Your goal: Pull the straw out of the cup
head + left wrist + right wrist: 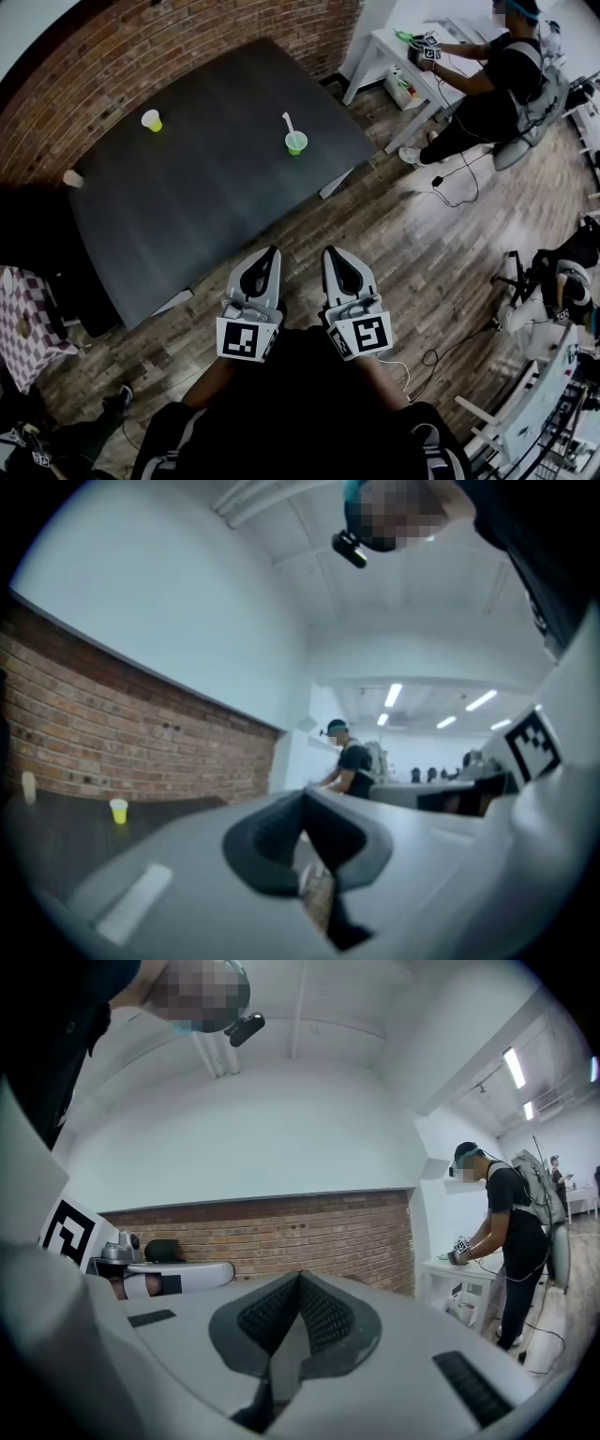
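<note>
Head view: looks down on a dark table [206,187], with a green cup [295,142] near its right edge and a white straw [288,123] upright inside, untouched. Shows a yellow cup [151,120] well to the left, and the left gripper [271,253] and right gripper [330,253] side by side over the wood floor [422,272], well apart from the table. Left gripper view: jaws pressed together on nothing. Right gripper view: jaws likewise together, empty, facing a brick wall [281,1232]. Probably approach not yet begun; next calls for reaching the cup, parting jaws around the straw, perhaps steadying the cup.
</note>
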A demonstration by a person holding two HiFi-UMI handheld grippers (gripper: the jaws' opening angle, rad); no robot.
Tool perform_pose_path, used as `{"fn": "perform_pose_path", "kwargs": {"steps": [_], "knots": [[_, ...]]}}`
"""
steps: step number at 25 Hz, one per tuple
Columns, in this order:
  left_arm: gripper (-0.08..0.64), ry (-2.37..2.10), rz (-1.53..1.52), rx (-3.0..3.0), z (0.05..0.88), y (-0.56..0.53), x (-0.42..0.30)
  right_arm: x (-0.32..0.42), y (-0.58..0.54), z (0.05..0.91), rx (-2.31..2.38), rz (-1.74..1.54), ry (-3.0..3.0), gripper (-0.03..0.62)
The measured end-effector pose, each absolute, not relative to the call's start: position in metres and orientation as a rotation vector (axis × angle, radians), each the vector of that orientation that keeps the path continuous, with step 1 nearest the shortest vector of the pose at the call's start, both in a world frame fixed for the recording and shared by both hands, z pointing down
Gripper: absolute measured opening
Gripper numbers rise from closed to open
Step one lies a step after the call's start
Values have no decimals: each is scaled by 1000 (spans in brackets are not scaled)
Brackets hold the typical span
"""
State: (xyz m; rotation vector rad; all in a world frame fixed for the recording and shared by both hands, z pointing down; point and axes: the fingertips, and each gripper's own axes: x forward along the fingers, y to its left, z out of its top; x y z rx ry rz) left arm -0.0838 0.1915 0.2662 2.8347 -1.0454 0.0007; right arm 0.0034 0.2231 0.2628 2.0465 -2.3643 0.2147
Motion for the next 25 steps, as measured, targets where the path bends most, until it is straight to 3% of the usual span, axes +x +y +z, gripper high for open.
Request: {"fn": "perform_pose_path", "kwargs": {"steps": [10,25], "knots": [[3,-1026,-29,2818,271,140,-92,-4,175,266,2054,226,-2323,5],[3,-1155,-2,2749,281,46,-45,55,58,281,1981,256,-2404,5]]}}
